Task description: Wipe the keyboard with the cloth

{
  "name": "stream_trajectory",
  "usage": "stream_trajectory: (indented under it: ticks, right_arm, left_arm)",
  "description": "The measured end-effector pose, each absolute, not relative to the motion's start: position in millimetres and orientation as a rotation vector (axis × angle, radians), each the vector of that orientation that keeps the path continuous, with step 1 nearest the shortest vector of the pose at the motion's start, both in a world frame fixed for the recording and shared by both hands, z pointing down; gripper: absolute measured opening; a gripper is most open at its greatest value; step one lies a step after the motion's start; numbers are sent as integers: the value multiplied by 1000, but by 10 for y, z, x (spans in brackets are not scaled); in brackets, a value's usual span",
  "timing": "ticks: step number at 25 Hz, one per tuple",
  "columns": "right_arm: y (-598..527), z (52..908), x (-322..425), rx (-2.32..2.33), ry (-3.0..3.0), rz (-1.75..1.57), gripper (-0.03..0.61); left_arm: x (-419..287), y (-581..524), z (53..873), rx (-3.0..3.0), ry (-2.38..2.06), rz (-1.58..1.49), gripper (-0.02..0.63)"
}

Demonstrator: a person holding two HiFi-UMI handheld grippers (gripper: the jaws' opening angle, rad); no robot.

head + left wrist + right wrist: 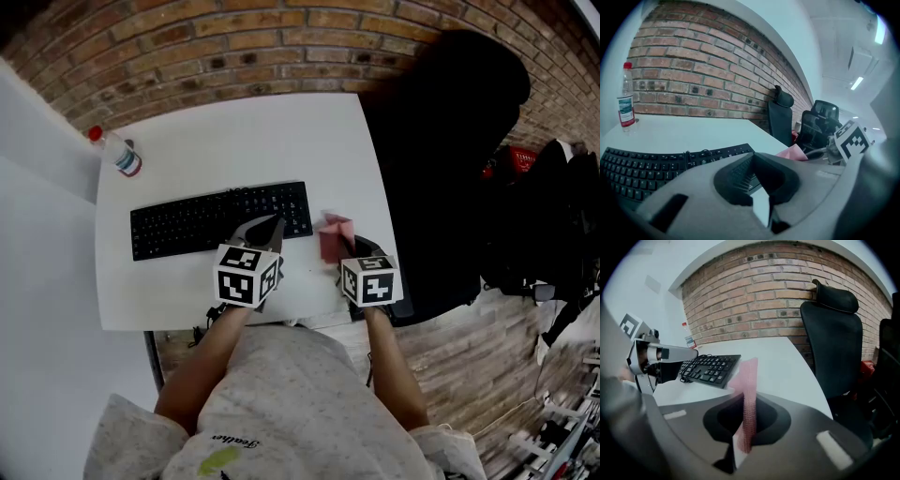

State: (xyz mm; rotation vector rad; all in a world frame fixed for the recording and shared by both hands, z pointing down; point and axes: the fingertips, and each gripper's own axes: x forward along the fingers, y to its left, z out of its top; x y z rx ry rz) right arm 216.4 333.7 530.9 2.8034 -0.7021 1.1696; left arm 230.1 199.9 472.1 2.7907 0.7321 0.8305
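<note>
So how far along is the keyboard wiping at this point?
Done: the right gripper is shut on the pink cloth, so the pickup is finished. In hand: the cloth is held just off the right end of the black keyboard, not on the keys. The left gripper, shut and empty, is by the keyboard's front edge. Left: the wiping itself, which does not look started.

The left gripper's (753, 159) grey jaws meet at their tips with nothing between them, over the right end of a long black keyboard (656, 166) on the white counter (693, 133). Beyond the keyboard's left end stands a clear plastic bottle with a red cap (626, 101). Right of the keyboard, a crumpled pink cloth (793, 152) shows beside the right gripper (813, 152). Behind the keyboard rises a red brick wall (703, 75).
</note>
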Motion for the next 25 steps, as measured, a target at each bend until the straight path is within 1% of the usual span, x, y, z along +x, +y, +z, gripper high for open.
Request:
stream_trajectory:
  ticks: [11, 25]
  right_arm:
    - [3001, 5312, 2296, 2863, -811, 1214, 21]
    - [2753, 5234, 2549, 2826, -898, 1170, 21]
  left_arm:
    - [2349, 1875, 4712, 2801, 691, 817, -8]
    - [2427, 1683, 4692, 2816, 633, 804, -8]
